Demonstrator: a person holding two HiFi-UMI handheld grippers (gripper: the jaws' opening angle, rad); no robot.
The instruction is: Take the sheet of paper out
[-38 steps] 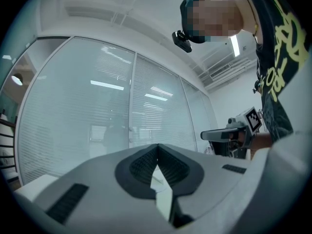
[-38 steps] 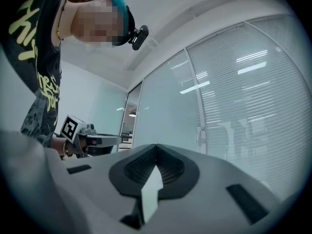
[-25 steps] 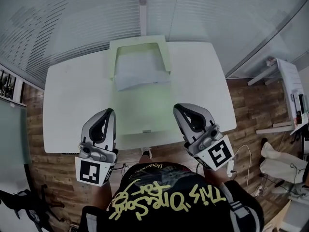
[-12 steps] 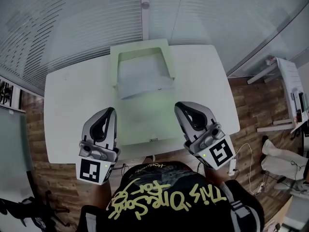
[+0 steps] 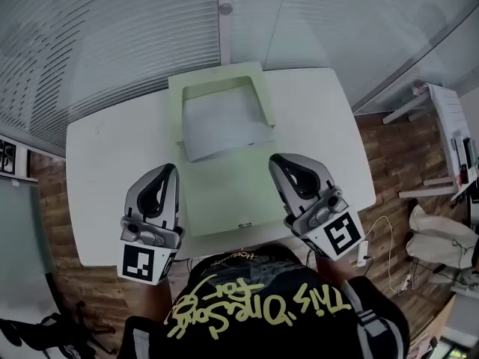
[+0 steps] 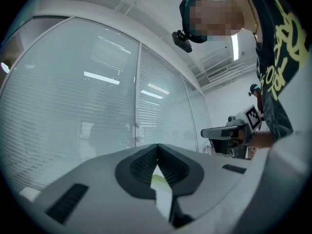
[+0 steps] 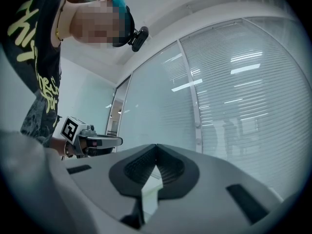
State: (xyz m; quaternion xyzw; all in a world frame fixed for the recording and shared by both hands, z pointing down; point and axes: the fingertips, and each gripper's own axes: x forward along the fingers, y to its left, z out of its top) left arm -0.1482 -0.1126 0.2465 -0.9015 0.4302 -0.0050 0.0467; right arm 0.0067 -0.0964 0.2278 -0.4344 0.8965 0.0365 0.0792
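Sheet of paper [image 5: 224, 129] lay in the pale green tray [image 5: 221, 77] at upper centre of frame, while left gripper [image 5: 166, 170] and right gripper [image 5: 279, 163], jaws closed on nothing, hung at lower frame, apparently not yet committed to reaching.

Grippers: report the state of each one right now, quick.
Left gripper: closed, jaws together, holding nothing.
Right gripper: closed, jaws together, holding nothing.
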